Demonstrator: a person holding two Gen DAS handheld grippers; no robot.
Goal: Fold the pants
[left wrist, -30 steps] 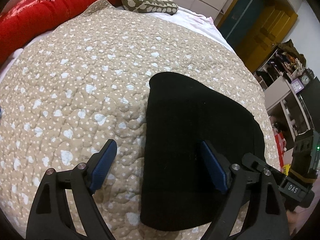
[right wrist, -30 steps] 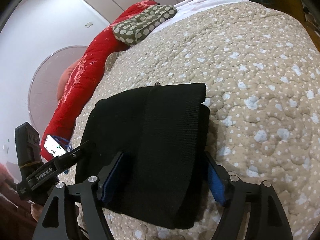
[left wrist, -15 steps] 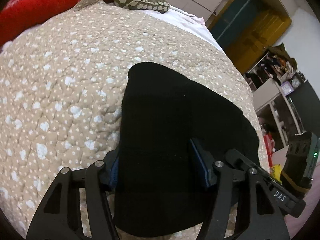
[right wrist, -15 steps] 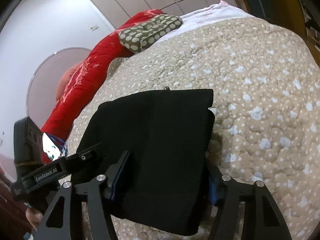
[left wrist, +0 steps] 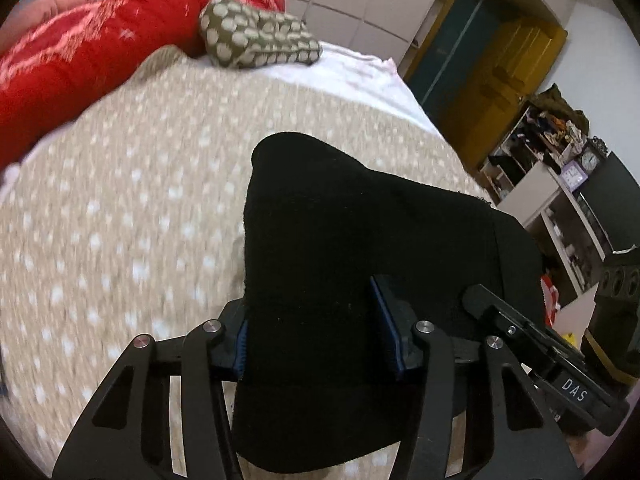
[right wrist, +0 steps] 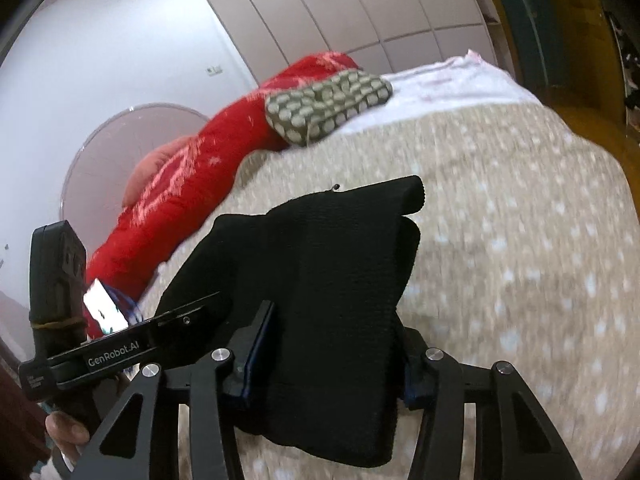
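We have the pants (left wrist: 352, 264) already down to a compact black bundle on the quilt (left wrist: 120, 240), so most of the folding looks done; what seems left is one more fold or carrying the stack off, and we can't tell which.

Our left tongs (left wrist: 320, 340) have just been closing, and now both blue pads press the near left part of the bundle, gripping it across its thickness. Our right tongs (right wrist: 332, 356) have been closing too; the fabric fills the gap between them and the pads squeeze the bundle's near right edge.

So the pants sit between both tongs at our end, their far end stretching toward the spotted pillow (left wrist: 256, 40) and the red blanket (left wrist: 80, 48) at the head of the bed. The near edge looks raised off the quilt.
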